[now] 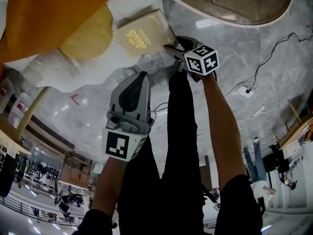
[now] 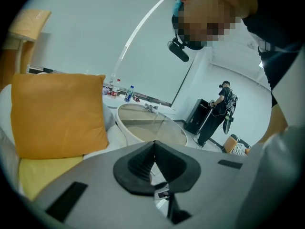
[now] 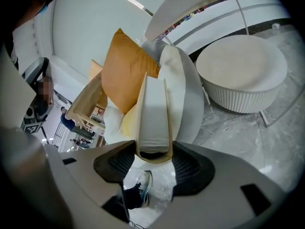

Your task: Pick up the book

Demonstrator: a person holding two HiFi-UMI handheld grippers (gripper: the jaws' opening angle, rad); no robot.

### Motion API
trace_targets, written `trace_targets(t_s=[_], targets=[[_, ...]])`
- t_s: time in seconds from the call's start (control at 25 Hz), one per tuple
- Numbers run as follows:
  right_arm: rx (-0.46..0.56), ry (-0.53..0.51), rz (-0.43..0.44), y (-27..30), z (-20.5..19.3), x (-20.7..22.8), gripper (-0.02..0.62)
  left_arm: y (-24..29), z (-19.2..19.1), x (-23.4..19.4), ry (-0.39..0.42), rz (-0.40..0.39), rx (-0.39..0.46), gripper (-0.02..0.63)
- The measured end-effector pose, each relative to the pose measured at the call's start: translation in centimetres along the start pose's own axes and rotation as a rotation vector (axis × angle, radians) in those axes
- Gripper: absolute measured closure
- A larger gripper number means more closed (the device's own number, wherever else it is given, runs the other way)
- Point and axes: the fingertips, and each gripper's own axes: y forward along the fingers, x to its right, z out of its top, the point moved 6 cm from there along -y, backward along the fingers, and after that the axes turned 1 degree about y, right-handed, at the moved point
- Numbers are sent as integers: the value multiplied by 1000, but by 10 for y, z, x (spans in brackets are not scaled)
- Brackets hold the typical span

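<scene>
The book [image 1: 142,33] is cream with a gold emblem on its cover. My right gripper [image 1: 172,46] is shut on its near edge. In the right gripper view the book [image 3: 155,113] stands on edge between the two black pads of the right gripper [image 3: 153,160], which press on both covers. The book's far end reaches over the white seat [image 1: 58,70], beside a yellow cushion [image 1: 90,35]. My left gripper [image 1: 141,77] hovers lower left of the book, apart from it. Its pads meet in the left gripper view, so the left gripper [image 2: 153,149] is shut with nothing in it.
An orange cushion [image 1: 49,11] leans on the seat behind the yellow one. A round glass-topped table [image 1: 234,4] stands to the right of the book. A cable and power strip [image 1: 244,89] lie on the marble floor. A person [image 2: 221,109] stands far off.
</scene>
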Motion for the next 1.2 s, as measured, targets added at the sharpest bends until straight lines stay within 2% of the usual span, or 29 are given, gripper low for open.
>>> trace_targets(t_s=[0.36,0.72,1.04,1.2], targets=[[29,-100,-157,-3,7,-46,348,-44,-3,-24,-24,49,32,598],[38,-166,-254,0,25,-91,357,-87,10,-43,-36,102,76,598],[6,-328,-366,-4,34,-138,367,-121,29,-34,-51,148,126,598],[17,-343,-392,-8,38,-154,370,-140,37,-33,-57,171,139,598]])
